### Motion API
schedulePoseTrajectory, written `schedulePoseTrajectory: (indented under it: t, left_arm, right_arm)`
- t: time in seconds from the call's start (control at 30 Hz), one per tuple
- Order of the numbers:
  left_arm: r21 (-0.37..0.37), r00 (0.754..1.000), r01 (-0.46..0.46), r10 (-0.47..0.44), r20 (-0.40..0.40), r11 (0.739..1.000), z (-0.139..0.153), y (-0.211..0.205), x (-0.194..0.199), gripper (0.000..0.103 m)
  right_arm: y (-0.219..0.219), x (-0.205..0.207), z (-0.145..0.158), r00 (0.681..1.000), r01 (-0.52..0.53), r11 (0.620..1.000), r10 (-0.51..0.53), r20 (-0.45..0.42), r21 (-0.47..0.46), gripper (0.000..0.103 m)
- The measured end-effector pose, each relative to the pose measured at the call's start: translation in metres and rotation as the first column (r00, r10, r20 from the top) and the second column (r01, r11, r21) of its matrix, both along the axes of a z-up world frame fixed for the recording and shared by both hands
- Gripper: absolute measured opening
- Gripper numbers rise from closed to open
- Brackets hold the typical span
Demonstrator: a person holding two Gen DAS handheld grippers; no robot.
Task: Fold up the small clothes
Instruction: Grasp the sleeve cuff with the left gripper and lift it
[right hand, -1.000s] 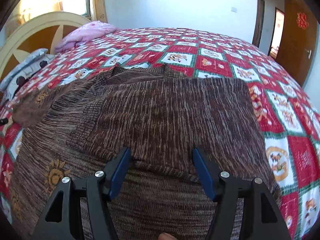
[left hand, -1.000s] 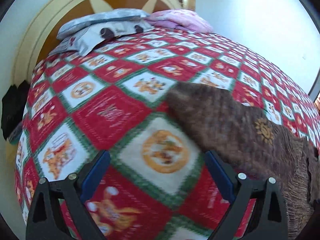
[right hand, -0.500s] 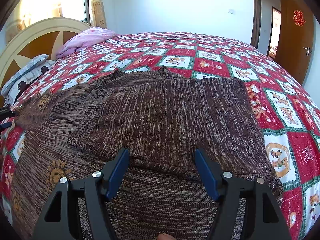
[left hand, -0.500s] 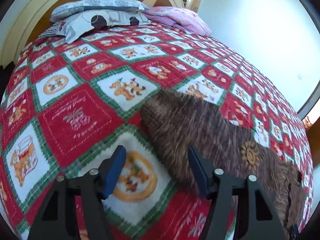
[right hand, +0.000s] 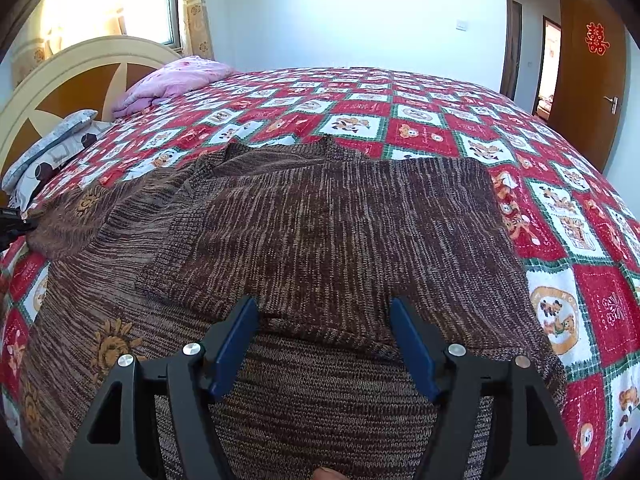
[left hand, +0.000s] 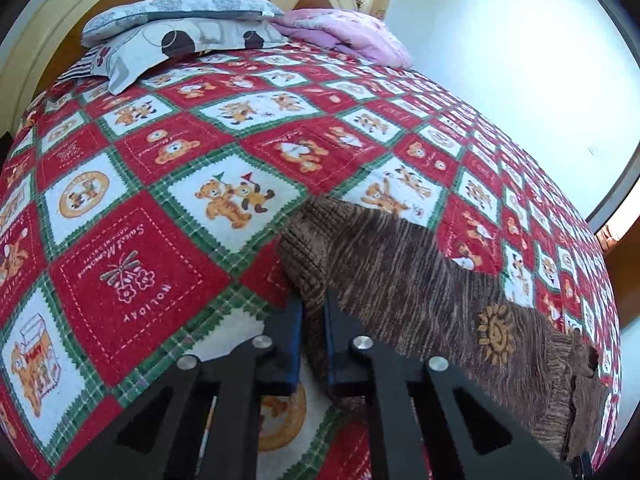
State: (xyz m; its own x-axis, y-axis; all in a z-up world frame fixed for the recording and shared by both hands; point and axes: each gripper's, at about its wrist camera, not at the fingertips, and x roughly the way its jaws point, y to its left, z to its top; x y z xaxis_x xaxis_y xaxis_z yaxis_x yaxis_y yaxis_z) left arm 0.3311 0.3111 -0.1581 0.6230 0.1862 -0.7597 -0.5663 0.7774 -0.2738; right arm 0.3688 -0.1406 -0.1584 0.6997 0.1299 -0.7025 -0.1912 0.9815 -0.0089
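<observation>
Sweater: a brown knit sweater [right hand: 320, 232] lies flat on the bed [right hand: 440, 120], chest up, with one sleeve already folded across the body.
Other sleeve: the sleeve [left hand: 400, 264] stretches out to the side over the quilt [left hand: 140, 240], and its ribbed cuff [left hand: 304, 248] is the far end.
Handling: I judge it soft, limp and rather thick. It is not fragile and not slippery, but the loose knit can stretch or snag, and it will sag when lifted.
Where to hold: the ribbed cuff and the hem are the firmest parts, so a grip there should carry the fabric without pulling it out of shape.
Left gripper [left hand: 313, 320]: its fingers are together, clamped on the cuff edge of the sleeve.
Right gripper [right hand: 322, 344]: its fingers stand apart above the lower body of the sweater, near the edge of the folded sleeve, and they hold nothing.
Next step, my guess: carry the cuff across the body.
Around: pillows [left hand: 180, 32] and a pink blanket [left hand: 352, 36] lie at the headboard [right hand: 80, 76], well apart from the sweater.
</observation>
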Motion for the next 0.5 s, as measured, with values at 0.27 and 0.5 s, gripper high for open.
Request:
schedulePoseTrajectory:
  t: [0.27, 0.5]
  left_arm:
    - [-0.023, 0.994, 0.046, -0.043, 0.103, 0.999, 0.04, -0.011, -0.007, 0.009]
    - [-0.012, 0.977, 0.122, -0.118, 0.18, 0.993, 0.079, -0.045, -0.002, 0.009]
  right_arm:
    - [-0.002, 0.0, 0.001, 1.0, 0.0, 1.0, 0.0, 0.001, 0.006, 0.071]
    - [-0.004, 0.002, 0.002, 1.0, 0.0, 1.0, -0.001, 0.005, 0.023, 0.071]
